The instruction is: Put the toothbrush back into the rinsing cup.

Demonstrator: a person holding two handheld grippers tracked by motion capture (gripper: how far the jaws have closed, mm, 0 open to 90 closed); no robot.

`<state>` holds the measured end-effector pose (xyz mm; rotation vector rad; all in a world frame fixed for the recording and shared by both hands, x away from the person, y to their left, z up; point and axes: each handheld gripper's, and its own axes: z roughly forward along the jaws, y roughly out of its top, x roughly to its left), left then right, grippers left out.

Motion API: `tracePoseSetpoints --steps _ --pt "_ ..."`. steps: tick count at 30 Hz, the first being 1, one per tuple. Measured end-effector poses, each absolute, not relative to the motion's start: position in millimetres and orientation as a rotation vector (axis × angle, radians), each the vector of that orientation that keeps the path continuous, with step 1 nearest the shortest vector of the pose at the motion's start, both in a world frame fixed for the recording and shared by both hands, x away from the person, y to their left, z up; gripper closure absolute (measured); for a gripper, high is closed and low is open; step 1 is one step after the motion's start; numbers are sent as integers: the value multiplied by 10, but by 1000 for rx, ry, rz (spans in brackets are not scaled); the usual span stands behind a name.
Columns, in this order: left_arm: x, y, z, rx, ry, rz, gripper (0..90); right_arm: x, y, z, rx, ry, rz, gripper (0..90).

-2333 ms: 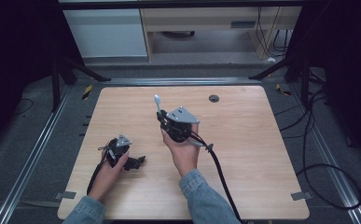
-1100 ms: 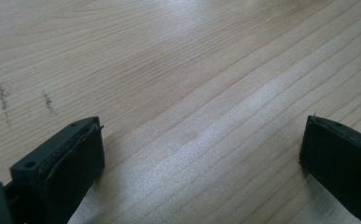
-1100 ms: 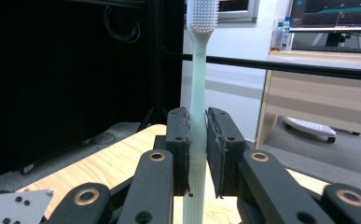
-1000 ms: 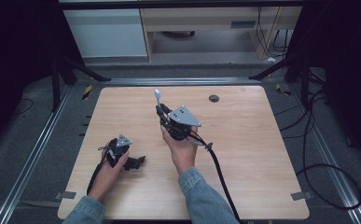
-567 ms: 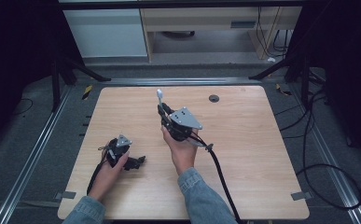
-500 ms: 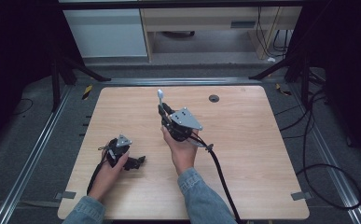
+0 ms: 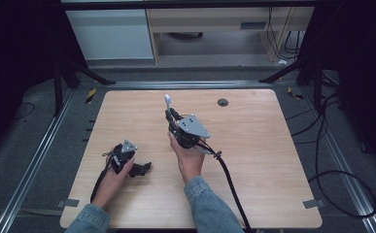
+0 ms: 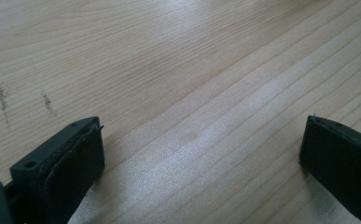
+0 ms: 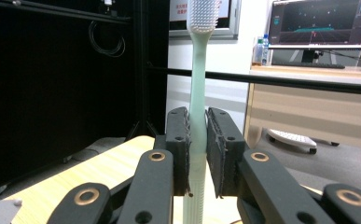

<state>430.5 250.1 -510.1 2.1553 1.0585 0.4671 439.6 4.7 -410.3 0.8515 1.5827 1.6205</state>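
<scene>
From above, I hold my right gripper (image 7: 170,115) over the middle of the table (image 7: 273,160), tilted up and away from me, and it is clamped on a toothbrush (image 7: 167,103) whose white head pokes out beyond the jaws toward the far edge. The grey plate (image 7: 194,125) sits on top of this gripper and its cable (image 7: 229,179) trails back past my right sleeve (image 7: 210,208). My left gripper (image 7: 144,167) rests low near the table's left front part, well apart from the right one, its jaws pointing to the right along the wood. A small dark disc (image 7: 223,102) lies near the far edge, apart from both grippers

In the left gripper view, my left gripper (image 8: 201,154) is spread wide, one black jaw at each lower corner, with nothing between them but bare table (image 8: 178,70) close beneath. A few faint dark marks (image 8: 3,95) show on the grain to the left

In the right gripper view, my right gripper (image 9: 197,149) grips the toothbrush (image 9: 197,88) by its pale green handle, both pads pressed against it. The brush stands upright, its ribbed lower end running down below the pads and its white bristled head (image 9: 202,14) at the top of the picture. Behind it are a black frame bar (image 9: 271,80), a desk (image 9: 308,100) and a monitor (image 9: 320,23)
</scene>
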Motion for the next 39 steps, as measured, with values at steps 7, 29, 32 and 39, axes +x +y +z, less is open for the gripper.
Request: tracePoseSetpoints --steps 7,29,32,39 --pt "4305 2500 -5101 2156 1058 467 0 4424 33 -4177 862 1595 1613 794" --pt "4306 2500 -5101 2157 1055 466 0 4488 49 -4387 890 1663 1578 794" --pt "4306 2500 -5101 2157 1054 466 0 4495 52 -4412 891 1670 1576 794" --pt "4306 2500 -5100 2159 1055 466 0 4497 43 -4477 902 1682 1568 793"
